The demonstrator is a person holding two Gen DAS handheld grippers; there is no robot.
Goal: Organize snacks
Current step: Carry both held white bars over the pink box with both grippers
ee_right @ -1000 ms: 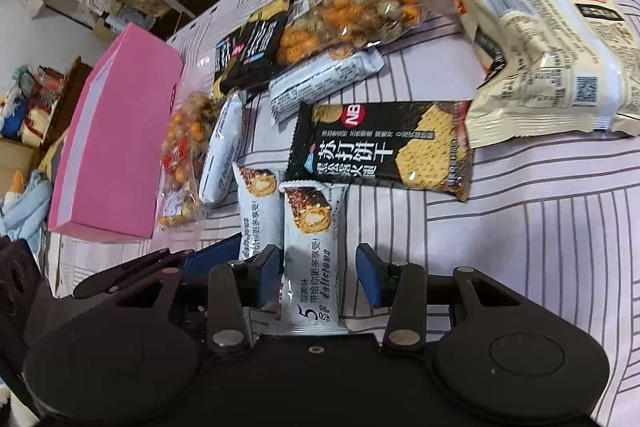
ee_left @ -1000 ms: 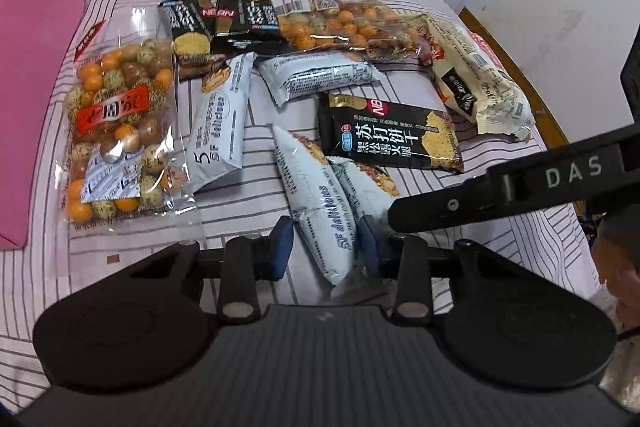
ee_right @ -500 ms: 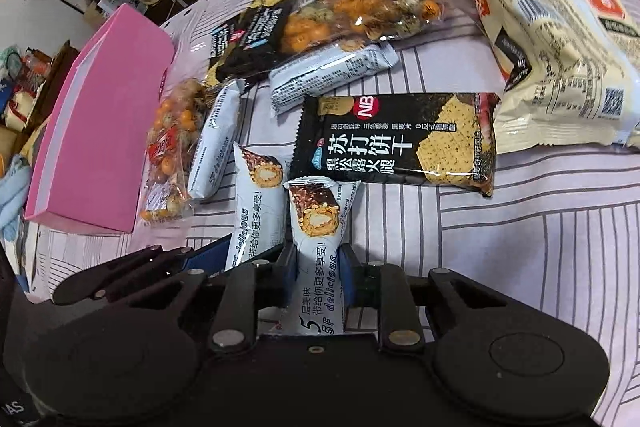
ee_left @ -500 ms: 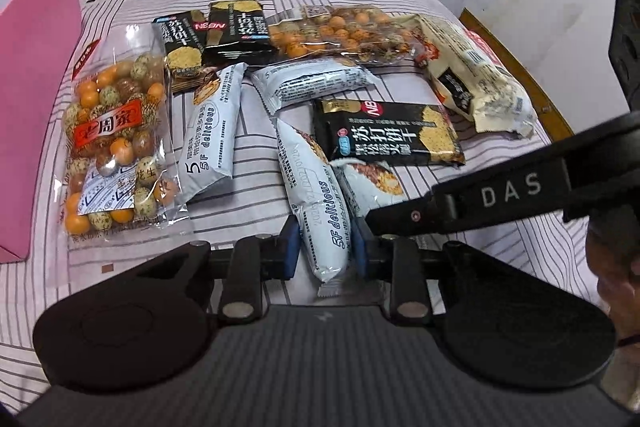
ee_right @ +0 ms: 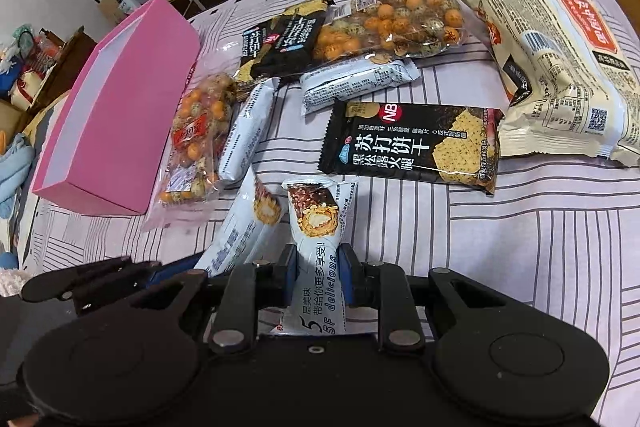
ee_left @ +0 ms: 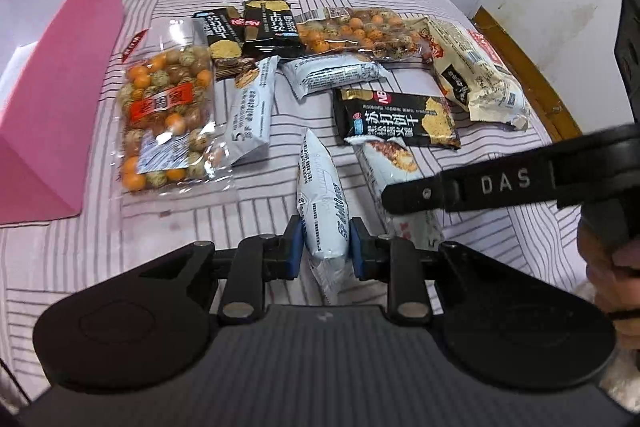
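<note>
both claws were mid-pickup, each lifting a pale blue wafer bar off the striped cloth (ee_left: pixel 500 227). the left gripper (ee_left: pixel 323 247) was clamped narrow on its wafer bar (ee_left: pixel 322 203), blue pads pinching its near end. the right gripper (ee_right: pixel 318 275) squeezed the second wafer bar (ee_right: pixel 316 227) the same way. next move, by the look of it: carry both across to the open pink box (ee_left: pixel 60 75) at the left, clearing the peanut bag (ee_left: pixel 166 115) on the way
</note>
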